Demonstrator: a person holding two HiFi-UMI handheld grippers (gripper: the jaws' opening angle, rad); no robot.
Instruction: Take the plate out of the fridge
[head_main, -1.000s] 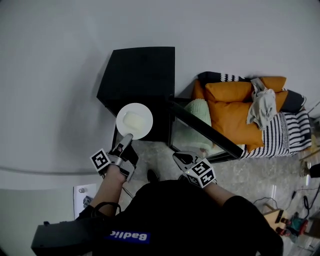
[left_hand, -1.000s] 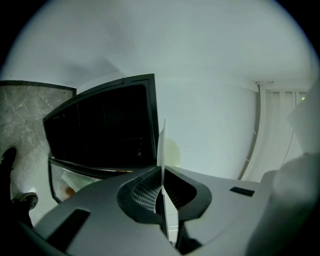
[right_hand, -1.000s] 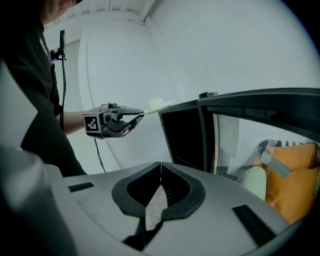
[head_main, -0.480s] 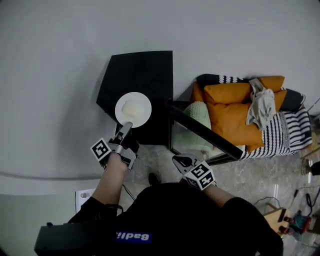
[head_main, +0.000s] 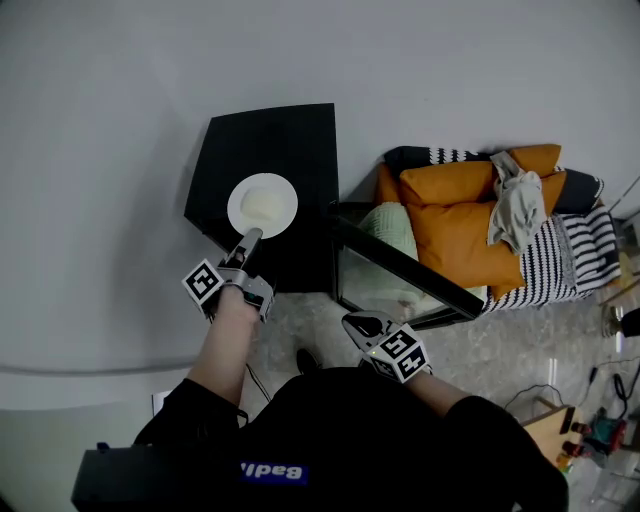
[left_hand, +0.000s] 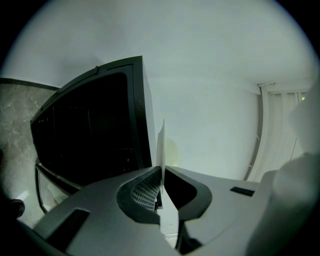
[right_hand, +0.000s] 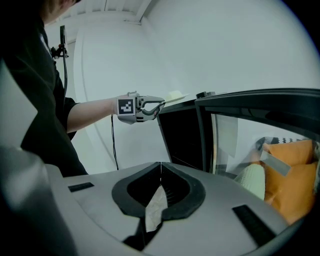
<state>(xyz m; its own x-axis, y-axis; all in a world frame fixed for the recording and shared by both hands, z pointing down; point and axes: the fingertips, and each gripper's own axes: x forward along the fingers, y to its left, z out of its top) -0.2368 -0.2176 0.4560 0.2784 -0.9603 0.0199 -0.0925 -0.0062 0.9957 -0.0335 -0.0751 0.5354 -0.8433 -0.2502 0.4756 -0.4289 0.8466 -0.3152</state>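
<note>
At centre left of the head view the left gripper (head_main: 249, 240) is closed on the near rim of the white round plate (head_main: 287, 208). The plate is already out of the fridge and is held flat over the top of the black box-shaped fridge (head_main: 295, 140); whether it touches that top cannot be told. In the left gripper view the rim is seen edge-on, pinched between the jaws. The level hold is judged to be for the pale cream lump of food (head_main: 263, 208) at the plate's middle, so that it is not tipped off. A one-sided rim pinch is judged weak against sag. The fridge top is judged the likely set-down spot, being bare and just under the plate. Right of the fridge, at frame centre, the open glass-paned fridge door (head_main: 400, 262) is swung out toward the person and is judged the main thing in the way of any path to the right. Just below it the right gripper (head_main: 362, 322) is held low with jaws closed on nothing, apart from the door, judged to be kept free for shutting it. Behind the door a pale green knitted cushion (head_main: 392, 222) is seen, then orange cushions (head_main: 460, 215), a crumpled grey cloth (head_main: 518, 205) on them, and a black-and-white striped blanket (head_main: 565, 265) at the right edge. Grey marbled floor tiles (head_main: 310, 315) are seen by the feet. Small clutter with cables (head_main: 585, 440) is seen at lower right, well apart from both grippers.
</note>
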